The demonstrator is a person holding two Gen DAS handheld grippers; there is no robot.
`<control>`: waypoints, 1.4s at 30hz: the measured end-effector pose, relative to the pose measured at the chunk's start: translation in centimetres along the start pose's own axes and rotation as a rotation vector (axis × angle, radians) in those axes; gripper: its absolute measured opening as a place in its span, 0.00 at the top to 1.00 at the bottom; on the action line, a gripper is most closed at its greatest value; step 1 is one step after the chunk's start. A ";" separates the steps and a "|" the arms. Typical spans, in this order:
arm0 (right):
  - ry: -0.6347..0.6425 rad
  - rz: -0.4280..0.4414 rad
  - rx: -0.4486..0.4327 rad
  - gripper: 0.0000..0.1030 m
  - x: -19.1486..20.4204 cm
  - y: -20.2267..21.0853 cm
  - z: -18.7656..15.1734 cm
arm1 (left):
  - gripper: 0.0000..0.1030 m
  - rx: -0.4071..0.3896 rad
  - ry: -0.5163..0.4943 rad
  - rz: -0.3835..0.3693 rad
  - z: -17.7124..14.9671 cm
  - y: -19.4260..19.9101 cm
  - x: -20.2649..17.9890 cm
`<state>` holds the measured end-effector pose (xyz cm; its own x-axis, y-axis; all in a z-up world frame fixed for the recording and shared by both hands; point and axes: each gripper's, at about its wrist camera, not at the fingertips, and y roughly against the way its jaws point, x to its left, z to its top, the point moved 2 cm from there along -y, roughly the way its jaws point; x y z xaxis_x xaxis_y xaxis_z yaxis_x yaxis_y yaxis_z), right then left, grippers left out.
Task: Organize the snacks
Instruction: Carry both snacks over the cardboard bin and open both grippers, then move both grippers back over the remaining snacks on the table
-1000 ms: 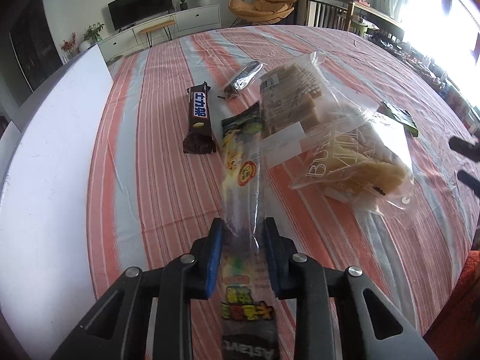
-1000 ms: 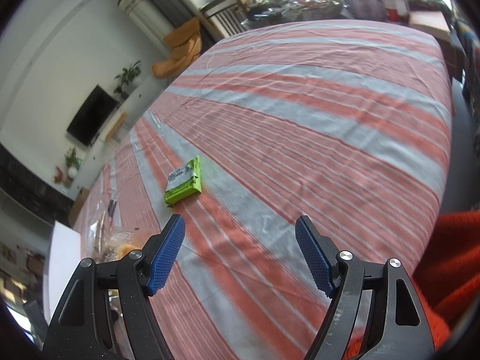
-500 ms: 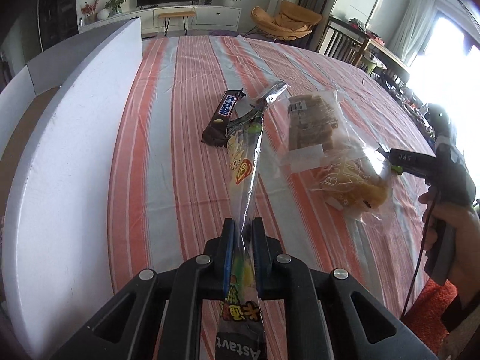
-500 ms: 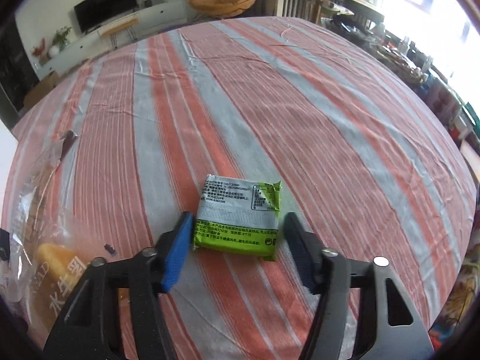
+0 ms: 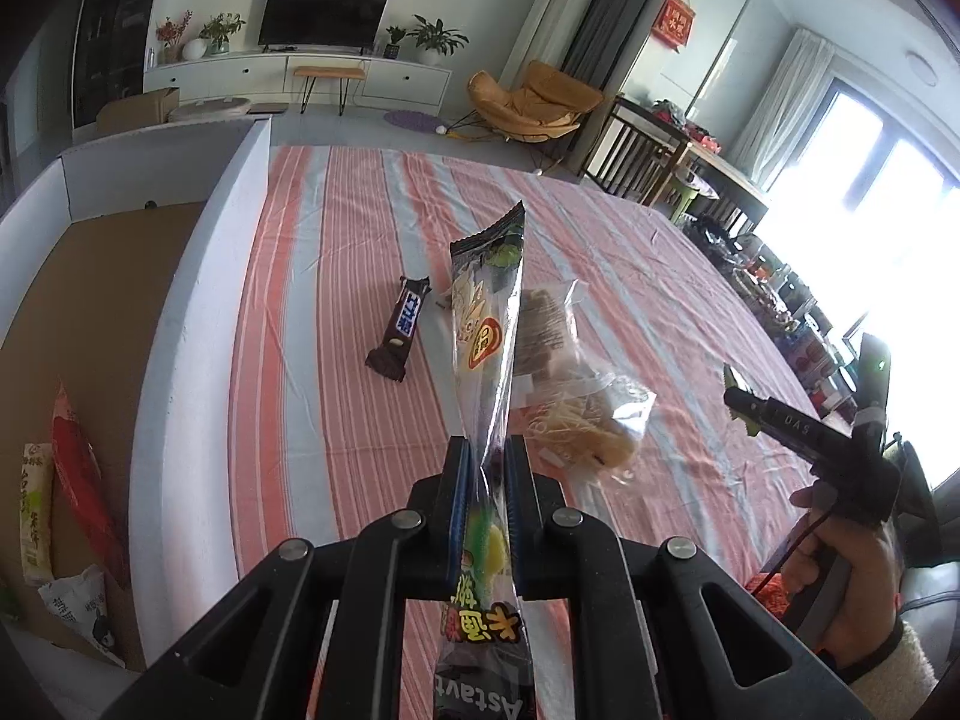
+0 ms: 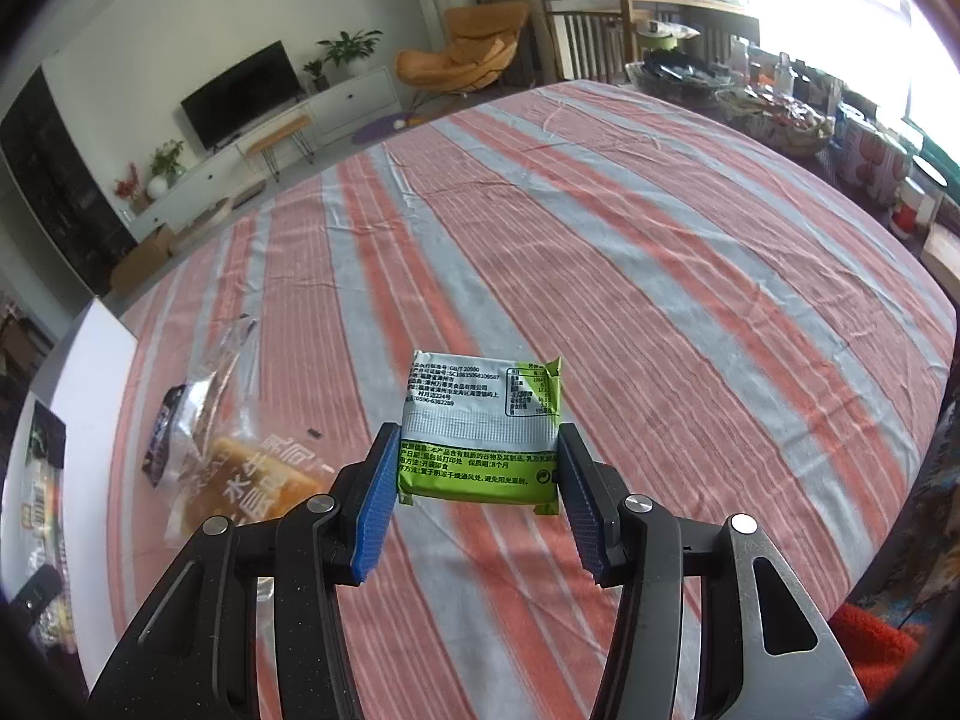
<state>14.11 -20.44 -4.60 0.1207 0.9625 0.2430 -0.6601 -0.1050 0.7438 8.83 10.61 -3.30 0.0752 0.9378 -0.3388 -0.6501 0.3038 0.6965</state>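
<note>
Left gripper (image 5: 485,483) clamped tight; right gripper (image 6: 478,483) gripping, half-wide

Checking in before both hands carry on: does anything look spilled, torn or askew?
Nothing stands out. The left gripper pinches the long clear snack bag, and the right gripper clamps the green packet; both look intact.

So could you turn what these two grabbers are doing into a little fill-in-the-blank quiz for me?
1. The left gripper is shut on a long ____ snack packet.
2. The right gripper holds a square packet coloured silver and ____.
3. The chocolate bar lies on the ____ tablecloth.
4. The cardboard box already holds ____ packets.

Missing words: clear; green; striped; several
</note>
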 end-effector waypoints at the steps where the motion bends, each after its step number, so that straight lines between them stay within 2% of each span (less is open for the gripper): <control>1: 0.001 0.013 -0.003 0.49 0.4 0.4 -0.2 | 0.90 -0.009 0.001 -0.009 0.2 0.6 -0.2; 6: 0.034 0.087 -0.020 0.49 3.1 2.5 -1.0 | 0.90 -0.050 0.014 -0.057 1.4 3.7 -0.2; 12: 0.131 0.217 -0.033 0.49 9.6 5.8 -1.9 | 0.90 -0.133 0.065 -0.045 3.3 9.1 3.6; 17: 0.213 0.406 -0.006 0.49 18.2 8.4 -2.8 | 0.89 -0.195 0.130 0.076 4.4 12.4 9.7; 21: 0.294 0.552 0.054 0.48 25.5 9.6 -3.9 | 0.90 -0.211 0.200 0.198 3.7 13.6 15.5; 25: 0.371 0.629 0.108 0.48 31.2 9.6 -5.8 | 0.89 -0.192 0.269 0.294 1.9 13.3 20.4; 28: 0.417 0.651 0.143 0.47 33.8 8.3 -7.4 | 0.88 -0.151 0.272 0.378 0.5 12.0 22.3; 30: 0.443 0.645 0.191 0.38 34.9 6.9 -8.7 | 0.70 -0.111 0.272 0.446 -0.4 10.9 23.1; 31: 0.450 0.645 0.227 0.29 35.1 6.1 -9.1 | 0.40 -0.098 0.275 0.465 -0.8 10.5 23.4; 32: 0.446 0.652 0.254 0.29 34.8 5.5 -9.4 | 0.16 -0.096 0.281 0.479 -1.0 10.0 23.4; 33: 0.443 0.655 0.264 0.29 34.3 5.2 -9.6 | 0.12 -0.109 0.283 0.487 -1.3 9.8 23.4; 37: 0.453 0.575 0.196 0.30 30.8 4.6 -9.1 | 0.11 -0.126 0.277 0.466 -1.4 8.7 21.8; 40: 0.428 0.470 0.104 0.30 26.6 4.2 -8.3 | 0.11 -0.132 0.275 0.404 -1.0 7.9 19.7; 42: 0.415 0.371 0.027 0.29 22.8 3.7 -8.2 | 0.11 -0.142 0.248 0.358 -0.9 7.5 17.4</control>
<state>8.35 3.18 -1.37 -0.4217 0.8770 0.2303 -0.5827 -0.4567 0.6722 4.58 29.04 -4.50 -0.3455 0.9057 -0.2455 -0.7007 -0.0749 0.7095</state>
